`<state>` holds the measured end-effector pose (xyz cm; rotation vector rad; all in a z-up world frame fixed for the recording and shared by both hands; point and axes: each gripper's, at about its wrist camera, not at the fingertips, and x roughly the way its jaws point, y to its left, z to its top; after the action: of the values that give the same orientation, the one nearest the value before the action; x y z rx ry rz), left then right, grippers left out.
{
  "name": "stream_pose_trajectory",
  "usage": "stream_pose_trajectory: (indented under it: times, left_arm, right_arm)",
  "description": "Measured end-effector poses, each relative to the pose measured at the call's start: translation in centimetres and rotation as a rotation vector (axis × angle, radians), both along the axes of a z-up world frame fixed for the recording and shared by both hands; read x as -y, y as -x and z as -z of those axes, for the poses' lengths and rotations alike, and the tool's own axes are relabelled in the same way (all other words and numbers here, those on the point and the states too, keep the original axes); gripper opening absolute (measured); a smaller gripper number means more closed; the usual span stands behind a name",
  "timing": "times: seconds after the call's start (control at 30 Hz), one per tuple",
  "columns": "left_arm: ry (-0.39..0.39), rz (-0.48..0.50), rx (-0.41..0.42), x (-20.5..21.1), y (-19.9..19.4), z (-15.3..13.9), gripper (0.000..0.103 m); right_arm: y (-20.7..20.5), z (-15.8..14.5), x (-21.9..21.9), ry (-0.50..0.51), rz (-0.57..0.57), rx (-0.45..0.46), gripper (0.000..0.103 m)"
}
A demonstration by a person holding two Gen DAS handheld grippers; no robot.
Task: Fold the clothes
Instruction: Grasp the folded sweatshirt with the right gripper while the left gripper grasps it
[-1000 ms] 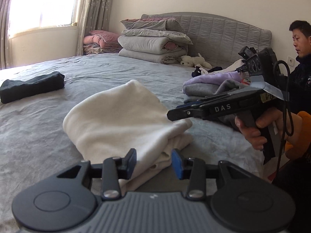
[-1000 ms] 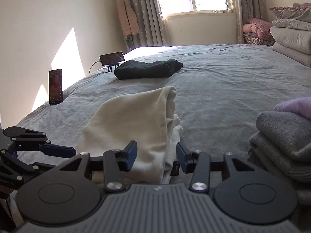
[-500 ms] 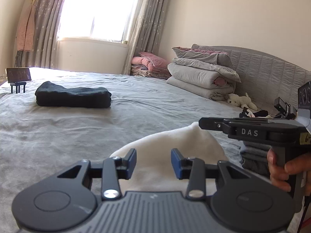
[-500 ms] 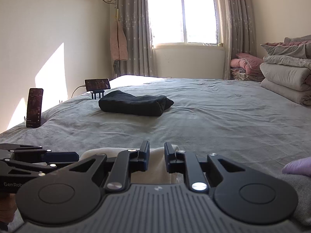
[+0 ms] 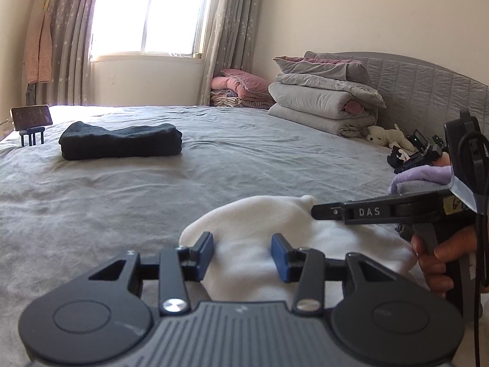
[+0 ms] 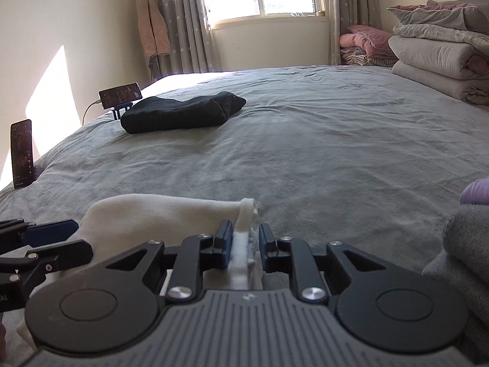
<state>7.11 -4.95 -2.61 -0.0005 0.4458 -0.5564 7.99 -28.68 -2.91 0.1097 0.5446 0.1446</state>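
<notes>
Right wrist: garment [image 6: 159, 214] half hidden.

grey sweater stack [image 6: 464, 244] cropped; phone screens [image 6: 119, 94] illegible

Cream garment [image 5: 266, 229], grey bedsheet [image 5: 214, 165]

Left wrist: low over bed [image 5: 244, 165], close above white garment [image 5: 262, 232], facing window [image 5: 149, 12].
Right wrist: same height, same heading.
Shared: white garment, black folded garment [image 6: 183, 113], window.
</notes>
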Motion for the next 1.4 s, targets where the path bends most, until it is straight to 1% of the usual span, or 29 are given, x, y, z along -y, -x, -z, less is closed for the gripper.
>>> stream_pose_trajectory:
  times: [0.07, 0.13, 0.2, 0.23, 0.3, 0.33, 0.37, 0.47, 0.53, 0.7, 0.8, 0.83, 0.9, 0.97, 1.1, 1.13, 1.2, 1.3, 1.4]
  left_arm:
    - [0.006, -0.007, -0.021, -0.3, 0.1, 0.0, 0.048]
    - [0.027, -0.017, -0.058, -0.8, 0.1, 0.0, 0.050]
    - [0.061, -0.027, -0.108, -1.3, 0.0, 0.1, 0.051]
    - [0.083, -0.032, -0.139, -1.7, -0.1, 0.1, 0.051]
    - [0.137, -0.040, -0.202, -2.5, -0.2, 0.2, 0.051]
    - [0.162, -0.040, -0.232, -2.9, -0.2, 0.2, 0.051]
    - [0.188, -0.039, -0.265, -3.3, -0.3, 0.3, 0.051]
    - [0.248, -0.025, -0.347, -4.0, -0.4, 0.8, 0.051]
    - [0.284, -0.014, -0.404, -4.2, -0.5, 1.3, 0.051]
    - [0.347, -0.017, -0.479, -4.4, -0.8, 2.4, 0.051]
    - [0.358, -0.018, -0.492, -4.2, -0.9, 2.6, 0.051]
    - [0.353, -0.019, -0.489, -4.0, -0.9, 2.6, 0.051]
    - [0.325, -0.023, -0.468, -3.6, -0.7, 2.5, 0.050]
    - [0.293, -0.031, -0.442, -3.3, -0.3, 2.3, 0.047]
    - [0.251, -0.039, -0.387, -2.8, 0.2, 1.7, 0.036]
    - [0.247, -0.039, -0.376, -2.7, 0.3, 1.5, 0.033]
    - [0.248, -0.038, -0.358, -2.6, 0.5, 1.0, 0.030]
    - [0.254, -0.035, -0.341, -2.8, 0.7, 0.3, 0.028]
    - [0.265, -0.038, -0.327, -3.4, 0.8, -0.5, 0.028]
  right_arm:
    - [0.7, -0.1, 0.5, -0.028, -0.003, -0.006, 0.019]
    - [1.3, -0.2, 1.1, -0.069, -0.004, -0.014, 0.024]
    - [1.9, -0.4, 2.0, -0.137, -0.003, -0.030, 0.036]
    - [2.1, -0.4, 2.6, -0.182, -0.001, -0.042, 0.040]
    - [2.4, -0.2, 3.9, -0.278, 0.006, -0.073, 0.058]
    - [2.5, 0.0, 4.5, -0.321, 0.010, -0.092, 0.060]
    - [2.5, 0.1, 5.1, -0.365, 0.014, -0.111, 0.062]
    - [2.6, 0.6, 6.4, -0.476, 0.013, -0.155, 0.063]
    - [2.7, 0.7, 6.8, -0.521, 0.005, -0.176, 0.063]
    - [2.7, 0.3, 5.4, -0.469, -0.038, -0.204, 0.063]
    - [2.7, 0.1, 4.5, -0.437, -0.064, -0.220, 0.063]
    - [2.7, 0.0, 4.2, -0.426, -0.072, -0.226, 0.062]
    - [2.7, -0.1, 3.6, -0.405, -0.089, -0.237, 0.053]
    - [2.7, -0.2, 3.0, -0.384, -0.106, -0.248, 0.052]
    - [3.0, -0.7, 2.1, -0.325, -0.106, -0.231, 0.046]
    - [3.2, -0.7, 2.0, -0.315, -0.104, -0.224, 0.045]
    - [3.4, -0.9, 1.8, -0.298, -0.102, -0.209, 0.043]
    - [3.6, -1.1, 2.0, -0.297, -0.100, -0.188, 0.041]
    - [3.5, -1.3, 2.0, -0.328, -0.112, -0.183, 0.040]
